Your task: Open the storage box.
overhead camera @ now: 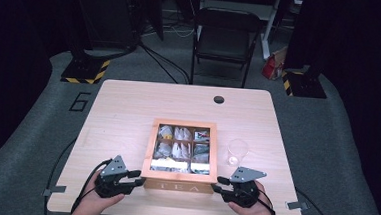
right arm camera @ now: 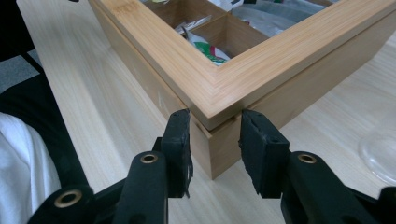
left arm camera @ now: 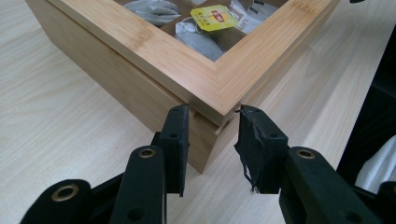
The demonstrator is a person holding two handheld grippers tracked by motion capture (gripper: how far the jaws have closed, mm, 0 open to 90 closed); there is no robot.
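- Left gripper (left arm camera: 212, 123): jaws pinch the near left corner of the tea box (left arm camera: 187, 70), pads against its two sides just under the lid.
- Right gripper (right arm camera: 215, 126): jaws straddle the near right corner; whether the pads press the wood cannot be told.
- Tea box: lid shut, tea bags (left arm camera: 212, 18) visible through its pane; it sits near the front middle of the table (overhead camera: 123, 108).
- Glass (overhead camera: 237, 151): just right of the box.

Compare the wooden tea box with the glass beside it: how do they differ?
The tea box is opaque wood, the glass clear. The tea box is square, split into compartments with tea bags; the glass is round and looks empty. The tea box is far wider than the glass. Both stand on the table.
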